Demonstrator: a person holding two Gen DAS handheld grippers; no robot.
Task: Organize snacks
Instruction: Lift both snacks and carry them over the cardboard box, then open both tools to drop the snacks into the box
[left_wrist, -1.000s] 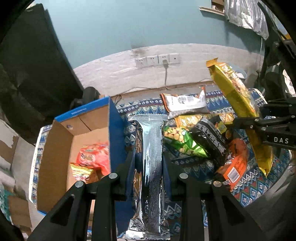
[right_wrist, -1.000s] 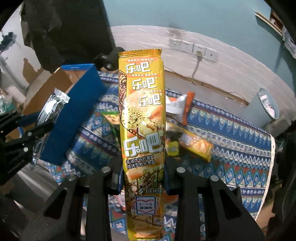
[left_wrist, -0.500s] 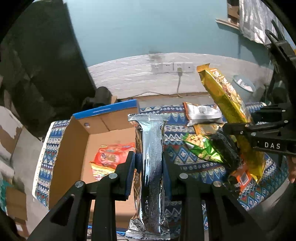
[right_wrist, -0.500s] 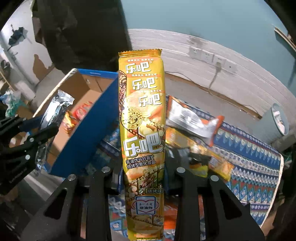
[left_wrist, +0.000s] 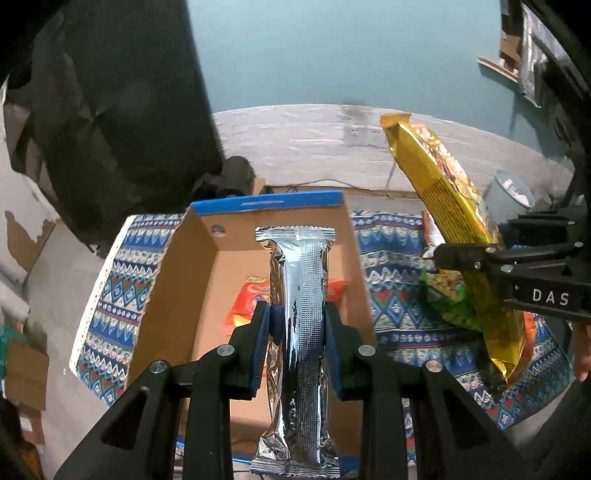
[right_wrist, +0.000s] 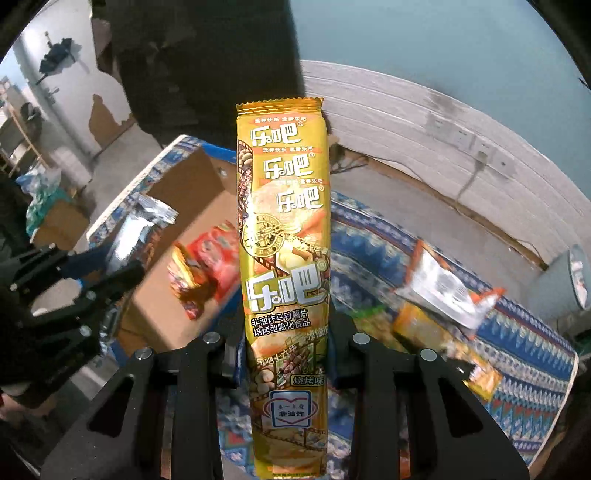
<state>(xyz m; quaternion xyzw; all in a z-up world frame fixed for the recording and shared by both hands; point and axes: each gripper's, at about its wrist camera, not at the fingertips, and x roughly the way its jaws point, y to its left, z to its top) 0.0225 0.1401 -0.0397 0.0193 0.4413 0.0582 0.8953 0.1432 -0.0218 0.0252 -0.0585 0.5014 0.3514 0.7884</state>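
Silver packet (left_wrist: 298, 317) now over box (left_wrist: 177, 273), yellow packet (right_wrist: 284, 258) nearer

— Room inside the cardboard box (left_wrist: 177, 295)?
— Plenty along the left wall and the near floor; open on top. Red snack bags (right_wrist: 210, 262) piled toward the far right corner, taking that part of the floor.
— In the way above it?
— Silver packet (left_wrist: 299, 317), clamped upright between the left gripper (left_wrist: 297, 332) fingers, right over the middle. Yellow packet (right_wrist: 284, 258), clamped in the right gripper (right_wrist: 286, 354), just right of the box's blue wall.
— Bench (left_wrist: 110, 295) beside the box?
— Bare patterned cloth on the left. Loose snack bags (right_wrist: 443, 288) crowding the right.
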